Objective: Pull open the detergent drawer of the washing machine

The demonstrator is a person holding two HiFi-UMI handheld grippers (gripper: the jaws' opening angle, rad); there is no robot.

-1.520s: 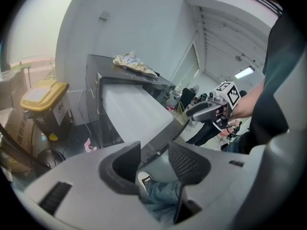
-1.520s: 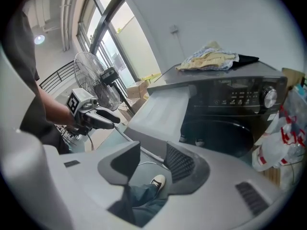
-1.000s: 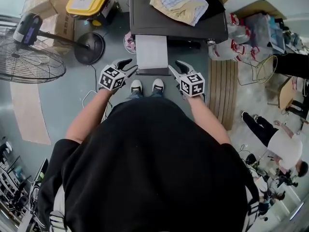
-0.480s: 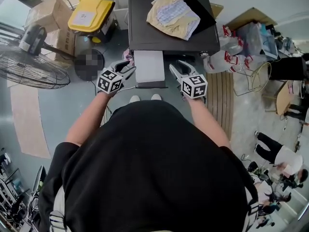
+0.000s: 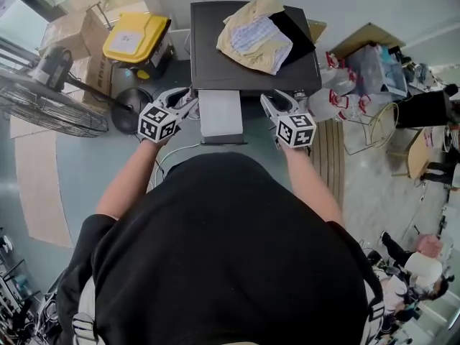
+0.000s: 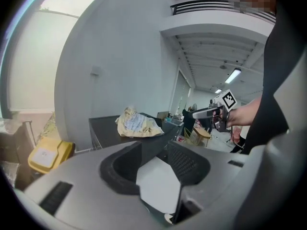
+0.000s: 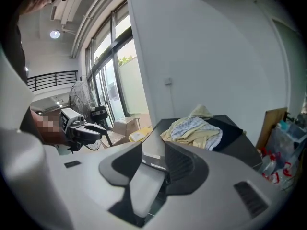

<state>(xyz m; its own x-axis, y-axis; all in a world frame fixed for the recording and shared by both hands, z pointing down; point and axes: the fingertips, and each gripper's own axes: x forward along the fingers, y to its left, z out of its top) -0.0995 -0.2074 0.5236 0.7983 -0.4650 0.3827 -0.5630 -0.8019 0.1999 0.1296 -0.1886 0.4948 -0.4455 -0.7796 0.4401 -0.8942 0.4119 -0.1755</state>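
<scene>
At the far left a fan (image 5: 50, 100) is cut off by the picture's edge. Behind it stand cardboard boxes (image 5: 75, 31) and a yellow-lidded box (image 5: 136, 34). Its lid is shut, so what it holds cannot be seen.

The left gripper (image 5: 185, 100) hangs just beside the left edge of the detergent drawer (image 5: 221, 112). Its jaws are apart and grasp nothing; its own view shows the white drawer lying below and beyond the gap, not pressed by either pad.

The drawer juts out from the front left of the washing machine (image 5: 215, 60). Its top reads as plain white, and no compartments or contents can be made out. The machine's front face is out of sight from above. A heap of clothes (image 5: 257, 33) lies on its dark top.

The right gripper (image 5: 277, 103) sits just off the drawer's right edge, jaws likewise released and empty. Further right lie plastic bags (image 5: 338, 103), too cluttered to sort out.

The person's black torso (image 5: 223, 257) fills the lower half of the head view and hides the floor before the machine.

Since a second ago both grippers have risen toward the machine's front edge, and the torso now covers the strip of floor that showed below the drawer.
</scene>
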